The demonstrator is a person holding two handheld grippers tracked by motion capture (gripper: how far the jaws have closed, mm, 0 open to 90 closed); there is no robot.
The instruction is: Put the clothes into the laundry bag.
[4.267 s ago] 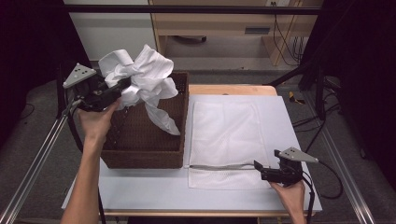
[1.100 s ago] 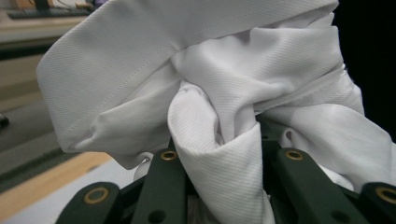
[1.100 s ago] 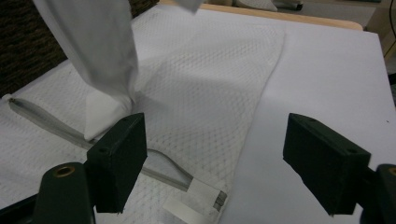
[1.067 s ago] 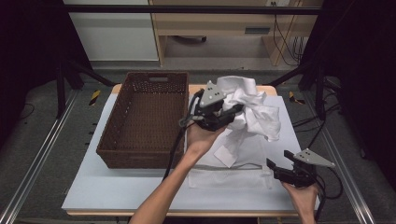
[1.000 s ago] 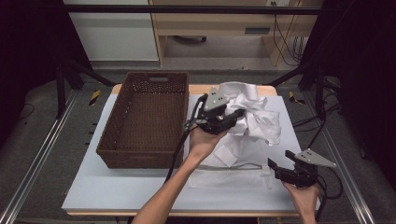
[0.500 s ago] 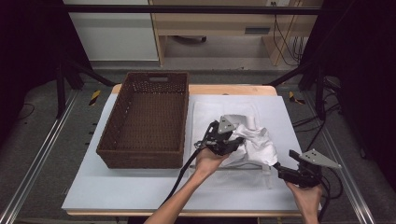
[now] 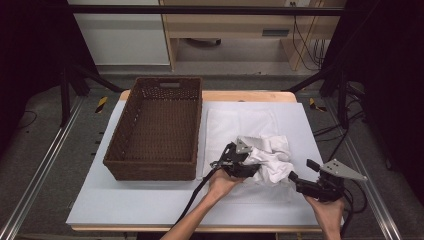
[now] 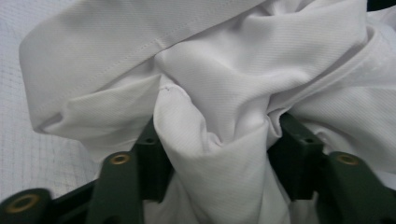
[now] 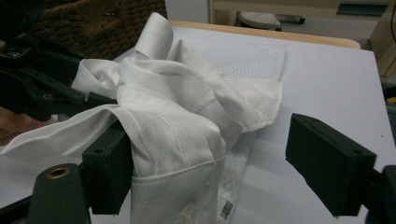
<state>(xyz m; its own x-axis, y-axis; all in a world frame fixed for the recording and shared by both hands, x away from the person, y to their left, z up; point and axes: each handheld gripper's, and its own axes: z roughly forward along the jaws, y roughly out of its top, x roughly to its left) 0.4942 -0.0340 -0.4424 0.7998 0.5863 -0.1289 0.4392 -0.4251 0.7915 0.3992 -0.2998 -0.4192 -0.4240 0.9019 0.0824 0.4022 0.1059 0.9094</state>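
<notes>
A crumpled white garment (image 7: 272, 156) lies heaped on a flat white cloth (image 7: 239, 119) spread over the table. My left gripper (image 7: 256, 167) rests low at the heap's left side. In the left gripper view a thick fold of the garment (image 8: 219, 140) still fills the gap of that gripper (image 8: 215, 145), whose jaws have just been opening and no longer pinch it. My right gripper (image 7: 301, 171) stands open at the heap's right edge. In the right gripper view the garment (image 9: 173, 107) drapes against one pad (image 9: 108, 171) of the right gripper (image 9: 212, 156); the other pad is apart from it.
An empty brown wicker basket (image 7: 122, 150) stands on the left half of the white table (image 7: 125, 205). Black frame rails run along both sides. A wooden shelf unit (image 7: 235, 30) stands behind the table's far edge.
My left gripper came down from above the table with the garment, which now rests heaped on the flat cloth. Its jaws stand wider. The right gripper has hardly moved.
</notes>
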